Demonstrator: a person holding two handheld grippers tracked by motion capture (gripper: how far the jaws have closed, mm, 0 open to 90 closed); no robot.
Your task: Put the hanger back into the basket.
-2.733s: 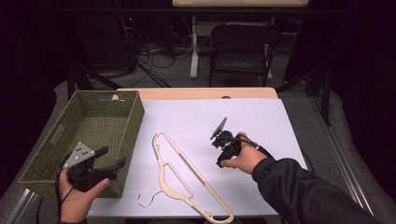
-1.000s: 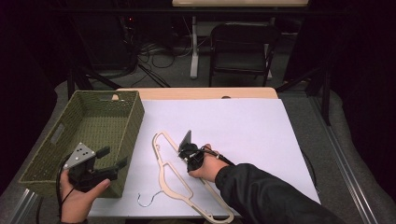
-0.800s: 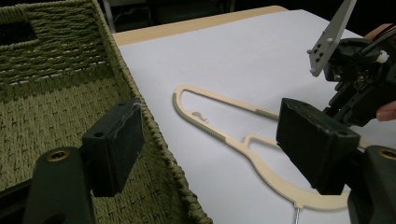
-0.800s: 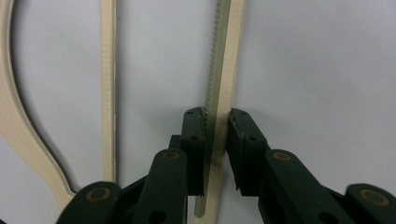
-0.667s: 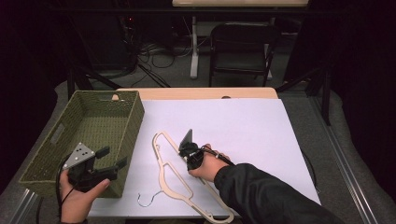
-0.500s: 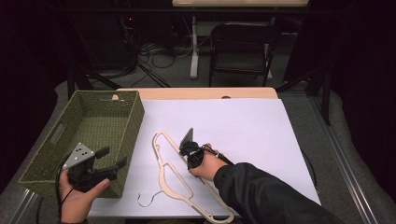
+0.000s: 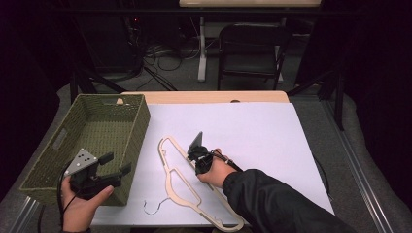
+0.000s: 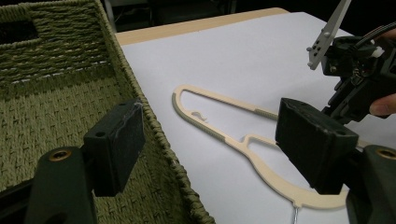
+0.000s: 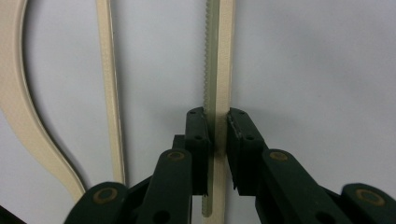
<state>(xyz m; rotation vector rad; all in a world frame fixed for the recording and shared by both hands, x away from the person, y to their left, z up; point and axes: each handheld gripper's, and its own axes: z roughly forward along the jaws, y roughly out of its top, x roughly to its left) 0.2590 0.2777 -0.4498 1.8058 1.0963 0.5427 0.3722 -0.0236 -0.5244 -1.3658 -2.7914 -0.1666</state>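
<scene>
My right gripper (image 9: 215, 126) has just pinched shut on the hanger (image 7: 182, 182) bar, flat on the white sheet (image 7: 272, 136); my left gripper (image 8: 210, 149) gapes empty beside the wicker basket (image 7: 104, 131), nothing blocking. Dark room, chair (image 7: 250, 46) behind

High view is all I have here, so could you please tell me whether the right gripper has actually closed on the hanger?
Observer: Yes. In the right gripper view the right gripper has its pads pressed on one arm of the hanger.
Operator: Which arm, please?
Observer: The one with a ridged, saw-like strip along its edge.
Operator: And the left gripper?
Observer: The left gripper stands open with nothing between its jaws, beside the basket.
</scene>
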